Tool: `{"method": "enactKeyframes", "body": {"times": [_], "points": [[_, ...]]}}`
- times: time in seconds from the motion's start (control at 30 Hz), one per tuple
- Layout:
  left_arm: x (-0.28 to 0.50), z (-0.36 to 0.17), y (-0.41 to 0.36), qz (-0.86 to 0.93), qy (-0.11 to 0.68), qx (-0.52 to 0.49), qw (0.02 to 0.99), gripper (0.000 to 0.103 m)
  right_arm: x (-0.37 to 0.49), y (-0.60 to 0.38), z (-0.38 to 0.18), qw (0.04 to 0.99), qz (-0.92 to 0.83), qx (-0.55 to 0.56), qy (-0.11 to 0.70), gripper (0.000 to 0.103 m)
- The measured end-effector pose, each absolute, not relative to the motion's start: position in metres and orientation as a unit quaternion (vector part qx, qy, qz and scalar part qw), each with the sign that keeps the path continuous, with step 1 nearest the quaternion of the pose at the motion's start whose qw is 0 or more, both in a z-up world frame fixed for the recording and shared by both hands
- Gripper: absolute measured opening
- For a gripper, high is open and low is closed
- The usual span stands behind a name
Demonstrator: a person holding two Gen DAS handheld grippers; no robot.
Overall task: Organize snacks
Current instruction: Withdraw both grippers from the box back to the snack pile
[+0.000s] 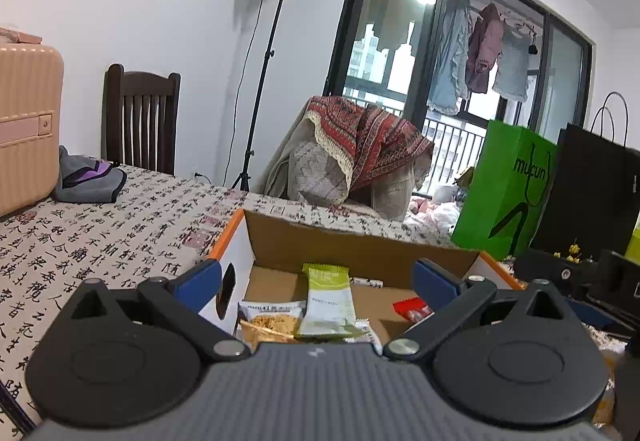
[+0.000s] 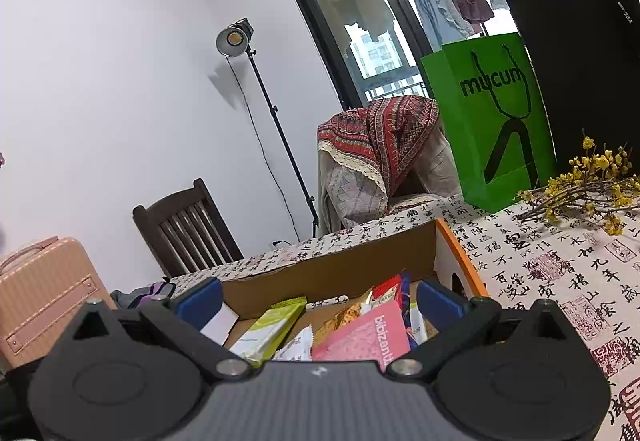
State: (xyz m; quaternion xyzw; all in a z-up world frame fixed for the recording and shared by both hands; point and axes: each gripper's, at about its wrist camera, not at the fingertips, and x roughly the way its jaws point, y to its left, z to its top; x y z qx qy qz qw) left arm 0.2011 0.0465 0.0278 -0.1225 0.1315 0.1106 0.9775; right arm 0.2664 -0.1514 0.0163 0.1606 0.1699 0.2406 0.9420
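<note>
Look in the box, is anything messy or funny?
Yes. In the brown cardboard box, the snack packets are jumbled: the green-and-white wrapper leans tilted, and the pink packet overlaps others. Nothing has spilled onto the calligraphy-print tablecloth.

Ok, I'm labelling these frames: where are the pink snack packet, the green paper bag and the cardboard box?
pink snack packet [image 2: 366, 337], right wrist view, on its printed face.
green paper bag [image 2: 486, 121], right wrist view, on its front panel.
cardboard box [image 1: 360, 247], left wrist view, on its inner back wall.
</note>
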Motion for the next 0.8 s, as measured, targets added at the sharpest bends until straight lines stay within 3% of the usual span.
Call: {"method": "enactKeyframes", "body": {"times": [0.2, 0.43, 0.8], "points": [[0.187, 0.047, 0.049, 0.109, 0.115, -0.141, 0.977, 0.103, 0.252, -0.156, 0.035, 0.946, 0.248, 0.145, 0.152, 0.103], [0.167, 0.061, 0.06, 0.094, 0.148, -0.154, 0.972, 0.103, 0.224, -0.17, 0.055, 0.946, 0.255, 0.118, 0.16, 0.103], [0.103, 0.045, 0.072, 0.089, 0.179, -0.108, 0.974, 0.103, 0.164, -0.186, 0.044, 0.947, 0.256, 0.049, 0.189, 0.103]]}}
